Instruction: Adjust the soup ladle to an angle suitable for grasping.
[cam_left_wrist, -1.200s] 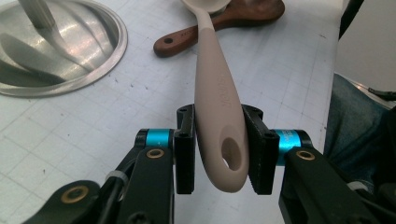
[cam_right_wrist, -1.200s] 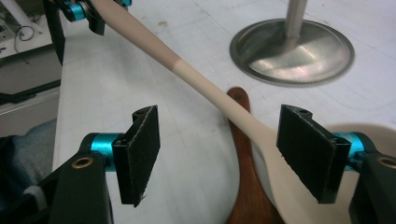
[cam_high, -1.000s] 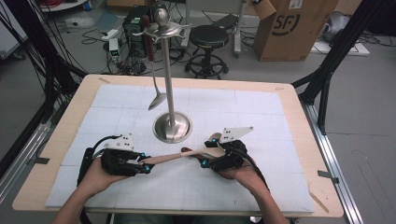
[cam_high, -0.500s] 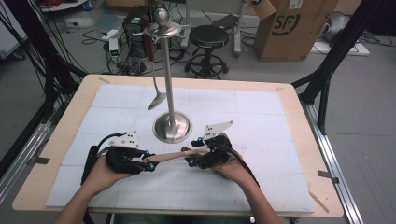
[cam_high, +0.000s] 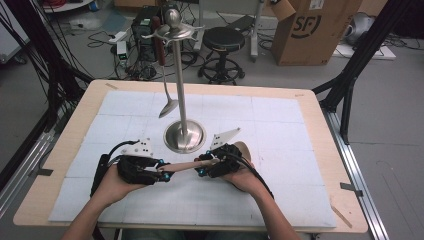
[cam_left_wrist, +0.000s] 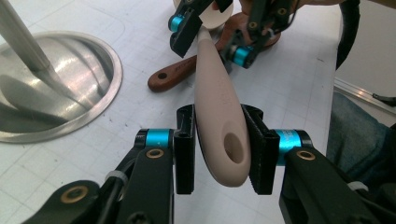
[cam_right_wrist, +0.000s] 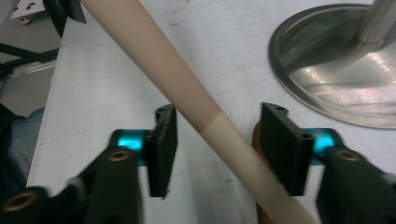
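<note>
While our left hand-held gripper (cam_left_wrist: 218, 149) clamps the long beige silicone utensil's handle (cam_left_wrist: 219, 116) just above the tabletop (cam_high: 300, 165), our right hand-held gripper (cam_right_wrist: 219, 149) has been closing, its pads not yet touching the shaft.

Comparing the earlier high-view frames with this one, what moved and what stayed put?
The right gripper slid left toward the left gripper, along the beige utensil. Its jaws have just been closing around the shaft, but in the right gripper view gaps remain on both sides, so there is no grip yet. The left gripper stayed clamped on the handle end. The metal stand, its hanging spoon and the brown wooden handle kept their places.
</note>
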